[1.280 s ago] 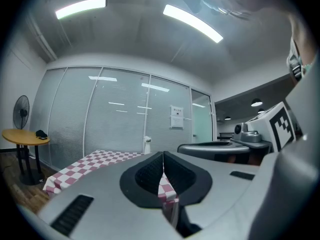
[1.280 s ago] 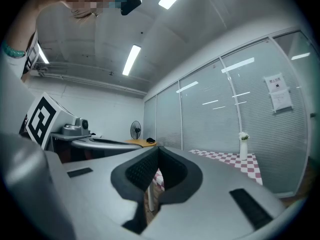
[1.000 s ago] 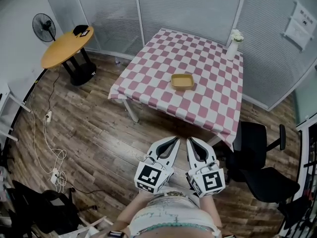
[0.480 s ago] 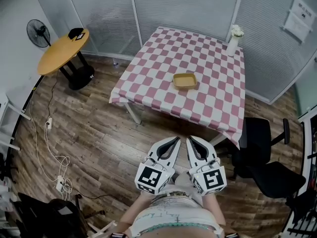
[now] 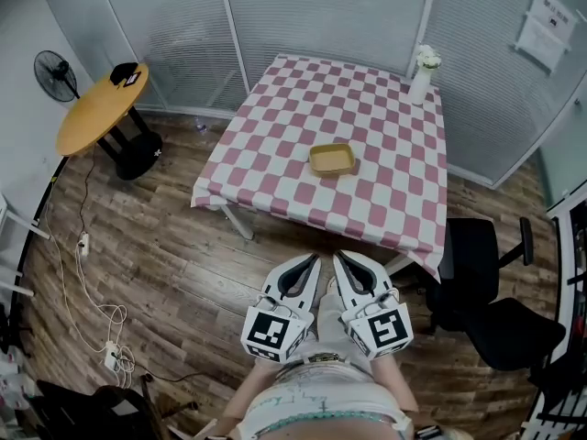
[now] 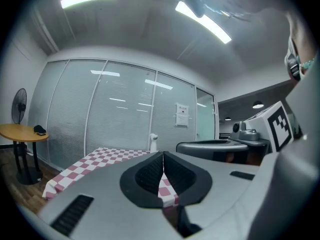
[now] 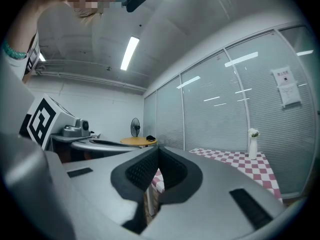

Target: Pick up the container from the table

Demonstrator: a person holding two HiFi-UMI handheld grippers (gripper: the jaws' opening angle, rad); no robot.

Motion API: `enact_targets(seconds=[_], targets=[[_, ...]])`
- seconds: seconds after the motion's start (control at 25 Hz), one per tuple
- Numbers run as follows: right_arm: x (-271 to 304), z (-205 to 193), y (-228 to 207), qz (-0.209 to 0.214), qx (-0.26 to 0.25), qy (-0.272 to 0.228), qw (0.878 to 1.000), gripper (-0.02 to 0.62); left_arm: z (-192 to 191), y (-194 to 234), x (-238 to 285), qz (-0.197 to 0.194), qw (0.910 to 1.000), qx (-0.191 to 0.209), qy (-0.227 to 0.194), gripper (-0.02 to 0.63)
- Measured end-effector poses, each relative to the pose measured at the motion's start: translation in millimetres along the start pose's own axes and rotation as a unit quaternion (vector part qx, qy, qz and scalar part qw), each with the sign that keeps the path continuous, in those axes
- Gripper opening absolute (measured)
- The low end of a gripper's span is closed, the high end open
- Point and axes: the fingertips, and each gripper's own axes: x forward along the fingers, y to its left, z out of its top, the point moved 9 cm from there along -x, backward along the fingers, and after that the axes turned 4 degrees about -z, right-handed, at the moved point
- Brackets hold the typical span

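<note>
A shallow yellow container [image 5: 332, 159] sits near the middle of the table with the pink-and-white checked cloth [image 5: 275, 136]. My left gripper [image 5: 315, 259] and right gripper [image 5: 337, 258] are held side by side over the wooden floor, short of the table's near edge, both pointing level at the table. Both are shut with nothing between the jaws. In the left gripper view the shut left gripper [image 6: 163, 156] faces the checked table [image 6: 95, 159]. In the right gripper view the shut right gripper [image 7: 157, 151] shows the table [image 7: 235, 159] at the right. The container is hidden in both gripper views.
A white vase with flowers [image 5: 421, 71] stands at the table's far right corner. A black office chair [image 5: 481, 287] is right of the table. A round yellow side table [image 5: 96, 108] and a fan [image 5: 53, 73] stand at the left. Cables [image 5: 87, 273] lie on the floor at the left.
Both grippers have moved forward together toward the table, staying shut. The table now lies slightly closer in the head view.
</note>
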Motion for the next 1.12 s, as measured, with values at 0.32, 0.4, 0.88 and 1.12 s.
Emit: enact_targets(seconds=[0.32,0.4,0.88,1.12], targets=[[57.7,8.9,-43.7,0.011,0.002,-0.017,1.000,-0.006,17.4,35.6,58.1,0.001,0.9999,0.017,0.000,0.015],[72.1,12.3,-52.2,0.018,0.001,-0.018,1.000,-0.006,22.6,44.2,69.5,0.006,0.9997,0.023,0.001,0.015],[129.1,17.7,-98.4,0.045,0.013,-0.014,0.999,-0.008,37.6,81.2,123.2,0.037,0.9988,0.030,0.009,0.015],[149.1,13.5,-124.6,0.055,0.016,-0.012,0.998,-0.006,39.6,89.2,149.9,0.046,0.9980,0.041,0.010,0.017]])
